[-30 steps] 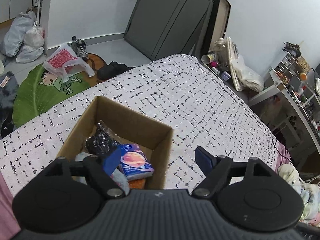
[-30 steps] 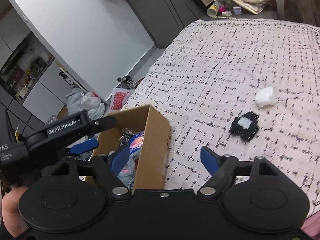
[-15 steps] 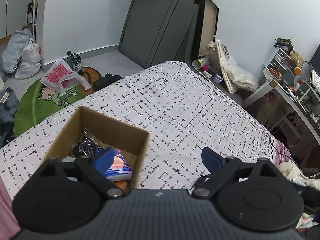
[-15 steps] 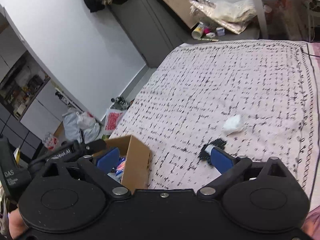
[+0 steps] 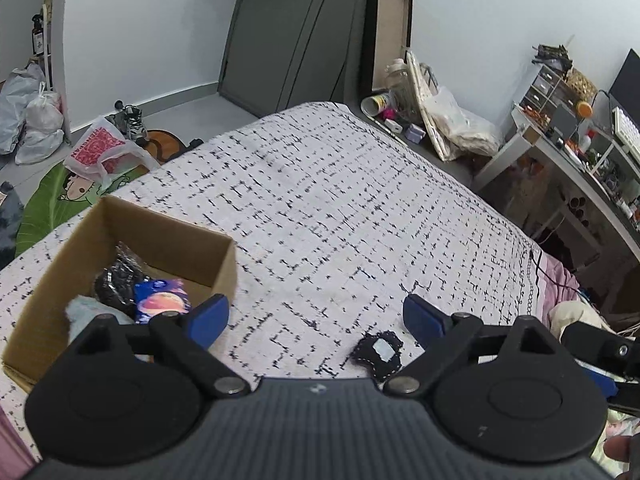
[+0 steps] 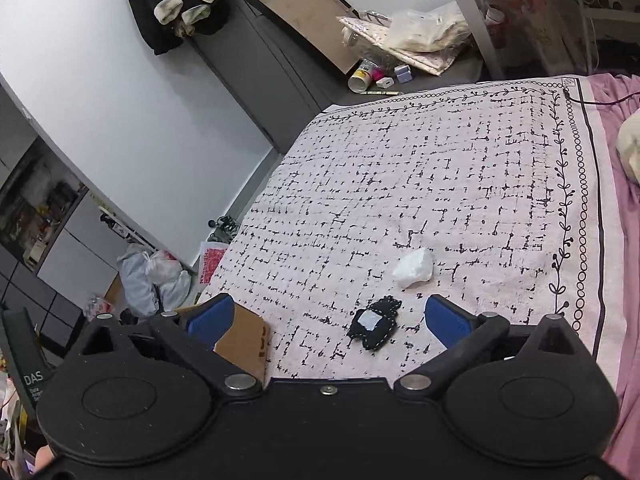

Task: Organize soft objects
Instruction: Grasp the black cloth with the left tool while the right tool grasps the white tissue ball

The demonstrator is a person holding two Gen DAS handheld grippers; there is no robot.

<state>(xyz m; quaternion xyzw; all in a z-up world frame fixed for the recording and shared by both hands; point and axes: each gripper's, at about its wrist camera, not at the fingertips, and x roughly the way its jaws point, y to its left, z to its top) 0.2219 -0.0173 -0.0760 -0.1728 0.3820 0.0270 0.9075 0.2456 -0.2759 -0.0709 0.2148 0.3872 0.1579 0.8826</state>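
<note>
- Compared with a second ago, your right gripper (image 6: 330, 316) has swung away from the cardboard box (image 5: 120, 232); only a box corner shows in its view now.
- The black patch (image 6: 374, 323) now lies on the blanket (image 6: 440, 184) between your right fingers, jaws wide apart, nothing held. The white wad (image 6: 414, 268) sits just beyond it.
- Your left gripper (image 5: 316, 316) is spread too, empty.
- Readable: "DAS" on the left gripper's side.

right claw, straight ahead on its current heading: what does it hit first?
Probably the small black fabric patch with a pale square centre, lying on the bedspread between the open right claw fingers. Depth is uncertain.
</note>
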